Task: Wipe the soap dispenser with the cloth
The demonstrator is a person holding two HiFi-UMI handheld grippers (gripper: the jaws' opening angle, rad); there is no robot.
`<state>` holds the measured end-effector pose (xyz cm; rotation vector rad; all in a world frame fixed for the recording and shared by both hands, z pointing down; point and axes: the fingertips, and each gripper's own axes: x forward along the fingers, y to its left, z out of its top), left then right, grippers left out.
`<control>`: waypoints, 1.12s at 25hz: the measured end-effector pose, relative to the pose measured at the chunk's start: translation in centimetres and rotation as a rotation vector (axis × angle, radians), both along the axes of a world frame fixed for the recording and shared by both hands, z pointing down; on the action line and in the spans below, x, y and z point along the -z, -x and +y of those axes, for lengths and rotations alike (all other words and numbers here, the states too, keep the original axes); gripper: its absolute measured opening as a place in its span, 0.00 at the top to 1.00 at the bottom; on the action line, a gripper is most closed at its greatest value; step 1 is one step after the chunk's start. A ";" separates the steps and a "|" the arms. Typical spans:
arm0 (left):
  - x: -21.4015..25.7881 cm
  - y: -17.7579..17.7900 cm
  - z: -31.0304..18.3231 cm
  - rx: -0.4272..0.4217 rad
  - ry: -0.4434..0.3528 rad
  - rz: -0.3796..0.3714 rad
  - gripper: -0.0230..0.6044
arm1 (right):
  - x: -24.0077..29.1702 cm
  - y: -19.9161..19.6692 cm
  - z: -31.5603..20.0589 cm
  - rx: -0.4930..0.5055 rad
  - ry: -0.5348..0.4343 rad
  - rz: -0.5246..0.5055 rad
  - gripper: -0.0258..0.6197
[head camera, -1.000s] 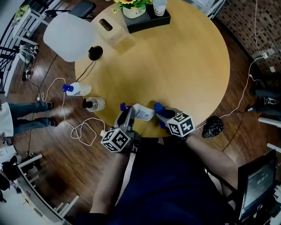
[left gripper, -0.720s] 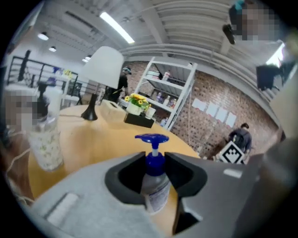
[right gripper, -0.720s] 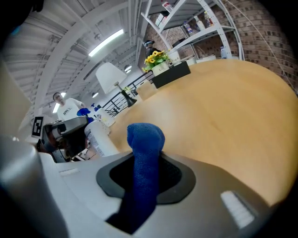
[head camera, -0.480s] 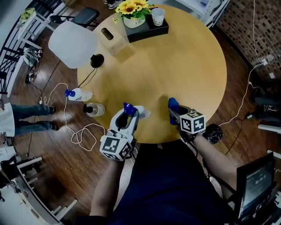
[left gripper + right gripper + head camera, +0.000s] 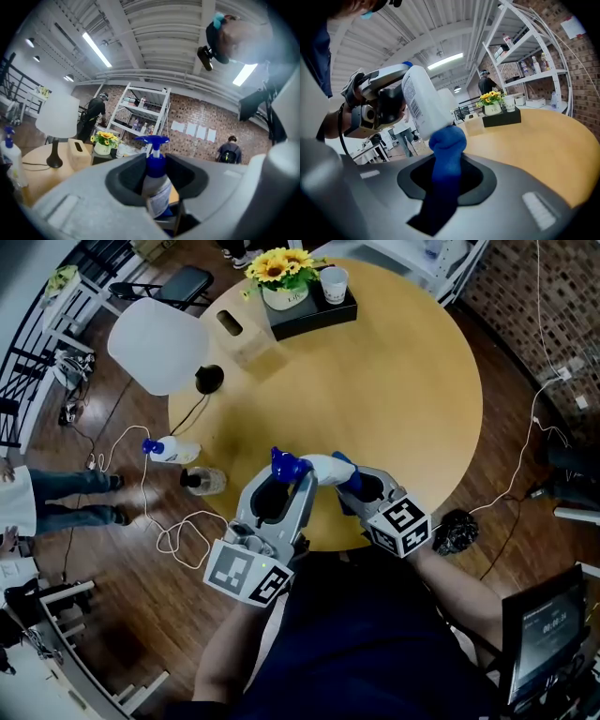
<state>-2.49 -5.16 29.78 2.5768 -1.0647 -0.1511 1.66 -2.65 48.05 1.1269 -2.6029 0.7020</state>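
over the bench point(image 5: 403, 418) edge, your left tool point(image 5: 157, 190) is gripping the soap dispenser point(image 5: 322, 468), your right tool point(image 5: 447, 157) pressing a clamped cloth point(image 5: 446, 139) against it.

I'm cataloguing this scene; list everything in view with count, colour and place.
round wooden table: 1, tan, centre.
plastic pump soap dispenser: 1, white with blue pump, over the table's near edge.
bunched cloth: 1, blue, at the dispenser's base.
table lamp: 1, white shade, black base, table's far left.
wooden tissue box: 1, tan, beside the lamp.
rectangular tray: 1, black, table's far edge, bearing a sunflower pot and white cup.
white plastic bottle: 1, blue cap, floor left of table.
clear plastic bottle: 1, black cap, beside it.
crumpled bag: 1, black, floor right of table.
left gripper: 1, grey, shut on the dispenser.
right gripper: 1, grey, shut on the cloth.
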 end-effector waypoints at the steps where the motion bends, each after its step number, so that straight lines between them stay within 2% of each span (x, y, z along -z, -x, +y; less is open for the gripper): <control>1: 0.2 -0.1 0.0 0.004 0.004 0.016 0.76 | 0.2 0.6 -0.2 0.003 -0.001 -0.009 0.80; 10: 0.5 1.6 -0.9 0.043 0.056 0.100 0.76 | 0.5 5.9 2.1 0.125 0.006 -0.032 0.80; 13: 0.1 2.8 -1.1 0.064 0.066 0.094 0.76 | 1.0 4.7 3.0 0.110 -0.007 -0.026 0.80; 16: -0.3 4.2 -1.3 0.076 0.073 0.089 0.76 | 0.8 1.6 2.9 0.033 -0.005 -0.024 0.80; 20: -0.2 4.5 -0.6 0.051 0.080 0.088 0.76 | 1.2 -1.2 1.1 -0.046 -0.011 -0.025 0.80; 23: -0.3 3.6 0.1 0.025 0.090 0.105 0.76 | 1.1 -0.4 0.4 -0.015 -0.018 -0.026 0.80; 28: -0.5 3.0 0.5 0.019 0.106 0.129 0.76 | 0.3 3.4 1.3 0.055 0.018 -0.068 0.80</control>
